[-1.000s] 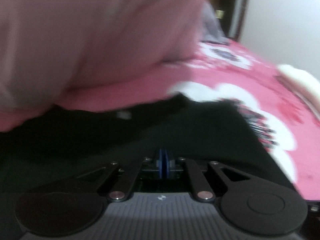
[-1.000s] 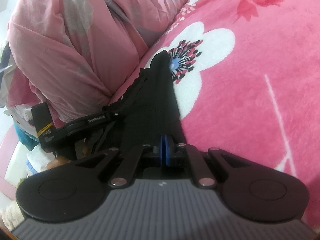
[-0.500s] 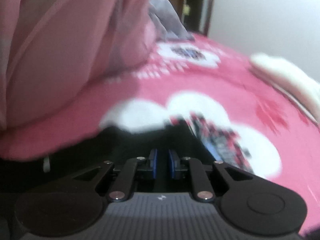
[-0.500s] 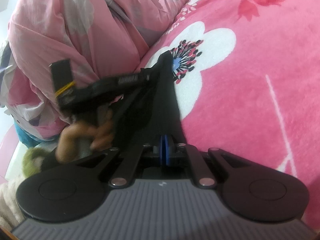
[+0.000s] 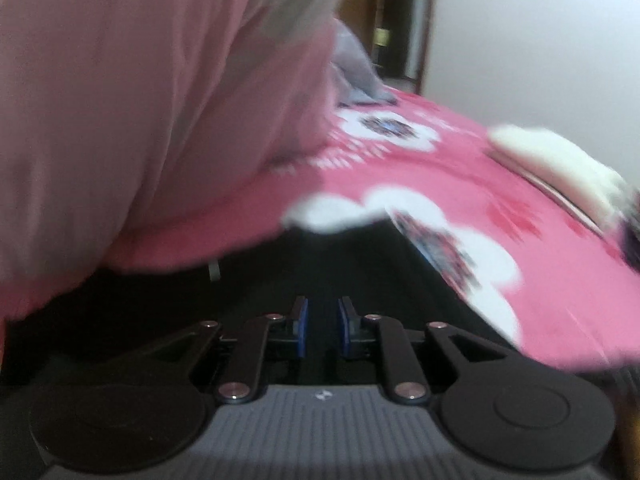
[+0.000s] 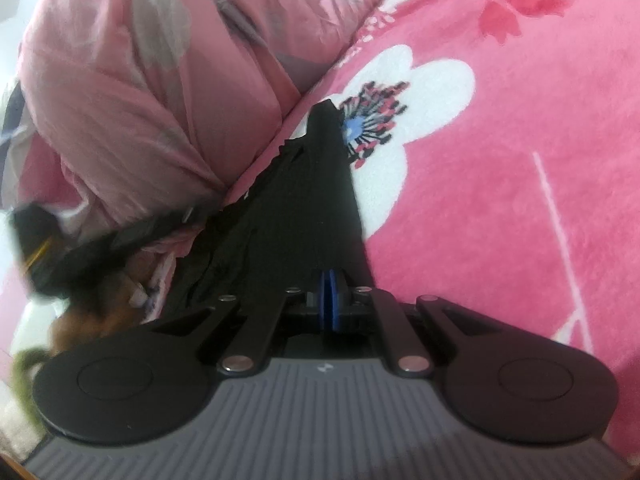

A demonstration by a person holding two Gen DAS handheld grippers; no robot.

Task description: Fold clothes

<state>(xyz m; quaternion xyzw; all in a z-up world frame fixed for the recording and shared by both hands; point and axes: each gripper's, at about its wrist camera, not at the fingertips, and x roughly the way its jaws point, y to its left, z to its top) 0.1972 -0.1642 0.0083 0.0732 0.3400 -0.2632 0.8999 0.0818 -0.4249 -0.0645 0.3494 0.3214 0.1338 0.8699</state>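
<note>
Now my right gripper [image 6: 330, 305] is clamped on the black garment [image 6: 312, 216], which lies on the pink blanket [image 6: 520, 208] beside the quilt [image 6: 160, 92]. My left gripper [image 5: 320, 330] has just opened: pads slightly apart, nothing between them, above the garment.

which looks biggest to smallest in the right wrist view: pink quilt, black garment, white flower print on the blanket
1. pink quilt
2. black garment, though it lies nearer the camera, which inflates it
3. white flower print
</note>
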